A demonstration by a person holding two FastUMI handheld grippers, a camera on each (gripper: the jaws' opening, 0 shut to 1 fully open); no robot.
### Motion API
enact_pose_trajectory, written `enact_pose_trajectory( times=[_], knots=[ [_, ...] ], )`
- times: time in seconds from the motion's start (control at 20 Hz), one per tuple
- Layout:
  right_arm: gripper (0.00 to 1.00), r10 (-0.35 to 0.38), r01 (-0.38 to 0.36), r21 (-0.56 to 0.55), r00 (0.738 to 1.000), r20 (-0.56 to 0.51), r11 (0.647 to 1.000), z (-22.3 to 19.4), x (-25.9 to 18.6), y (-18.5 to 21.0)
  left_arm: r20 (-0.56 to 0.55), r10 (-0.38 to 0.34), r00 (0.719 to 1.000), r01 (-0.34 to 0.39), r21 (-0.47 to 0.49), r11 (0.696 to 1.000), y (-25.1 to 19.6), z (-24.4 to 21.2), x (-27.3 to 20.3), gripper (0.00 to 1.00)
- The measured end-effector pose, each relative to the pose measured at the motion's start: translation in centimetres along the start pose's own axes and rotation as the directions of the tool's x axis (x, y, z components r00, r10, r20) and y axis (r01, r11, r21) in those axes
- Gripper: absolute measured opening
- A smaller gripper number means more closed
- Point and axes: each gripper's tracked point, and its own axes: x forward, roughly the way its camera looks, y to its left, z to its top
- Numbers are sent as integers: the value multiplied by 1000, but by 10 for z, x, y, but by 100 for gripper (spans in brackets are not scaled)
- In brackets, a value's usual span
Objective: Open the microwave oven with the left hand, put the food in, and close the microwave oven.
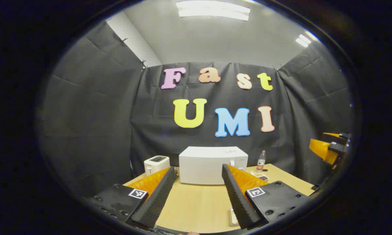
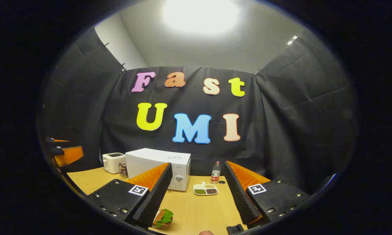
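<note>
A white microwave oven [image 1: 212, 164] stands closed at the back of the wooden table [image 1: 196, 204], straight ahead of my left gripper [image 1: 197, 202], which is open and empty well short of it. In the right gripper view the microwave [image 2: 156, 166] sits to the left, its dial facing me. The food, a sandwich with green lettuce [image 2: 163, 218], lies on the table by the left finger of my right gripper [image 2: 196, 204], which is open and holds nothing. The other gripper shows in orange at the right edge [image 1: 328, 148] and at the left edge [image 2: 63, 153].
A white toaster [image 1: 156, 164] stands left of the microwave. A water bottle [image 2: 216, 172] and a small divided dish of beans [image 2: 205, 189] sit to its right. A flat white object [image 1: 232, 217] lies by my left gripper's right finger.
</note>
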Motion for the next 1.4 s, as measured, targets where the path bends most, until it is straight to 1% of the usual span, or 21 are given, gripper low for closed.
enact_pose_trajectory(
  times=[0.2,0.55,0.7,0.8,0.9,1.05,1.15,1.2,1.25,1.4],
  knots=[
    [95,13,-13,4,1000,-1,1000,-1,3,-1,14,3,1000,-3,-8,1000,-6,7,0,96],
    [95,34,-34,13,999,-1,999,-5,4,-7,18,-8,1000,7,18,1000,-30,7,4,96],
    [95,45,-45,29,999,-7,999,-6,6,-12,15,-10,1000,9,24,1000,-43,1,10,96],
    [95,46,-46,41,999,2,998,-5,9,-15,19,-8,1000,7,40,999,-49,-1,22,96],
    [95,32,-31,38,999,-14,999,-12,17,-19,10,-15,1000,14,56,998,-54,-8,37,97],
    [95,15,-14,49,1000,-7,999,-12,26,-17,14,-48,999,48,34,998,-64,-10,71,98],
    [95,-21,21,43,1000,-15,999,-16,38,-20,28,-70,997,69,16,997,-66,-11,99,98],
    [95,-37,38,48,999,-25,998,-18,42,-19,26,-84,996,84,8,996,-68,-14,114,96],
    [95,-49,50,59,999,-24,997,-16,45,-16,28,-95,995,95,1,995,-70,-16,131,98],
    [95,-80,83,74,996,-46,994,-24,58,-9,33,-123,992,124,-2,992,-75,-24,178,98]
  ],
)
